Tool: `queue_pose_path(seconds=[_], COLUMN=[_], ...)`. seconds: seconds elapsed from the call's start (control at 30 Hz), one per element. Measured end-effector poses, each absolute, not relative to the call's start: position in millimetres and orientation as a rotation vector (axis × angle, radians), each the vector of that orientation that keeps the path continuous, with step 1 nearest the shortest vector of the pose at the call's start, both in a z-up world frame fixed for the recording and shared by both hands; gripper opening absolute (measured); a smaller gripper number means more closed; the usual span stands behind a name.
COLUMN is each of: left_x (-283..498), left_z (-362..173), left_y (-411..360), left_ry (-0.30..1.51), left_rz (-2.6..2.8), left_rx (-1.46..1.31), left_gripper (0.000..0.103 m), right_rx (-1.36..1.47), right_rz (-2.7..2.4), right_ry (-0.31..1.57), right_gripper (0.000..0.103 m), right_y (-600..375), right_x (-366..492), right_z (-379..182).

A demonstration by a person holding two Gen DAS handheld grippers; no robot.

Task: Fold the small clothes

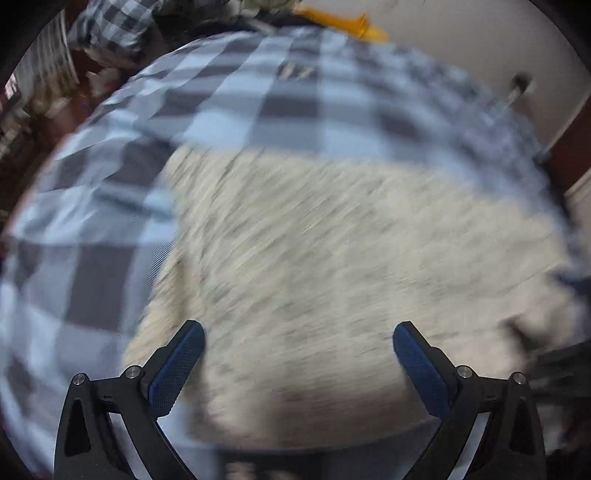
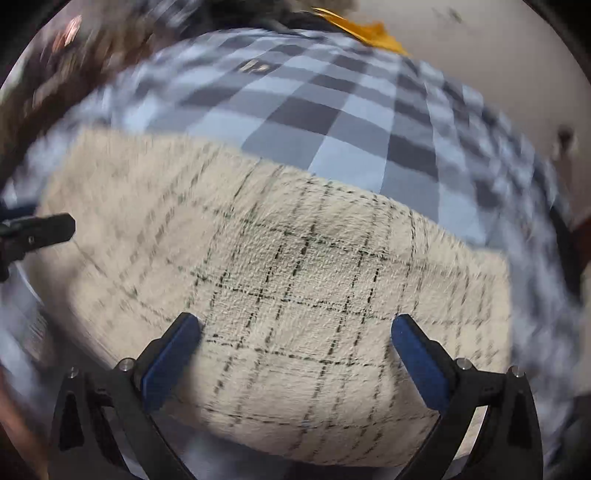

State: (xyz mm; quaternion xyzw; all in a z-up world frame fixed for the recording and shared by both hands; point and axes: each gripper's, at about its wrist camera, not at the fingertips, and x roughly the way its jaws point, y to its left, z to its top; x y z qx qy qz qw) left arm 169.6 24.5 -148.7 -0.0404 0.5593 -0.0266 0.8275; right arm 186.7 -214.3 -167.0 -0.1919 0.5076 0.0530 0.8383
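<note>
While both claws hang spread and empty over the same cream garment, the views read as follows.

Left wrist view, claw: left gripper (image 1: 298, 363) has its blue pads wide apart with nothing between them.
Left wrist view, cloth: cream plaid garment (image 1: 332, 258) fills the frame from the jaws up toward 12 o'clock, heavily smeared by blur; it lies flat on the grey checked bedcover (image 1: 240, 110).
Left wrist view, near edge: the garment's left border runs from about 7 o'clock up to 11 o'clock, just beside the left finger (image 1: 177, 369); whether that finger touches the cloth I cannot tell.
Left wrist view, far off: an orange item (image 1: 347, 22) lies at 12 o'clock beyond the bedcover.

Right wrist view, claw: right gripper (image 2: 295, 360) is likewise spread wide, holding nothing.
Right wrist view, cloth: the garment (image 2: 303, 280) sits dead ahead, its thin dark grid sharp at the centre; its long axis seems to run from 9 o'clock to 3 o'clock.
Right wrist view, corner: the right end (image 2: 495, 280) lies toward 3 o'clock.
Right wrist view, other claw: the left gripper's dark tip (image 2: 48, 229) enters at 9 o'clock over the garment's far left end.

Judgement: each claw is nearest its own end, so a fold would likely start from those two ends.
</note>
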Motion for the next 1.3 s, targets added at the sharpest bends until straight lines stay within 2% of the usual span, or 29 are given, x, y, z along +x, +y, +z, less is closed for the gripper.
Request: queue_pose_path(seconds=[0.17, 0.27, 0.37, 0.47, 0.53, 0.63, 0.7, 0.9, 0.97, 1.13, 1.23, 1.3], left_x=[171, 167, 153, 133, 117, 97, 87, 94, 98, 108, 113, 116], left_z=[-132, -103, -78, -55, -43, -43, -48, -64, -66, -67, -71, -75], left_y=[67, 89, 100, 100, 92, 73, 61, 51, 49, 43, 41, 41], left_ry=[1.149, 1.106, 1.088, 1.06, 1.049, 1.081, 1.108, 1.166, 1.168, 1.158, 1.168, 1.181], left_rz=[0.004, 0.142, 0.222, 0.184, 0.141, 0.057, 0.024, -0.024, -0.04, -0.05, -0.047, -0.041], left_rx=[-0.048, -0.001, 0.075, 0.048, 0.054, 0.071, 0.098, 0.064, 0.055, 0.03, 0.027, 0.03], left_gripper=[0.103, 0.103, 0.103, 0.103, 0.103, 0.103, 0.103, 0.103, 0.103, 0.103, 0.103, 0.103], right_rx=[-0.437, -0.316, -0.162, 0.096, 0.373, 0.879, 1.065, 0.995, 1.13, 1.081, 1.126, 1.164], right_rz=[-0.133, -0.398, -0.503, -0.419, -0.325, -0.185, -0.152, -0.275, -0.227, -0.227, -0.204, -0.224], right_ry=[1.138, 1.197, 1.174, 1.188, 1.213, 1.215, 1.189, 1.197, 1.18, 1.179, 1.193, 1.2], right_gripper=[0.101, 0.101, 0.101, 0.101, 0.101, 0.102, 0.102, 0.101, 0.093, 0.091, 0.08, 0.08], right_y=[-271, -329, -358, -382, -404, -435, -439, -447, -449, -444, -448, -456], right_x=[181, 166, 153, 135, 125, 101, 89, 91, 94, 118, 123, 124], right_z=[-165, -147, -118, -88, -76, -91, -111, -160, -174, -175, -183, -193])
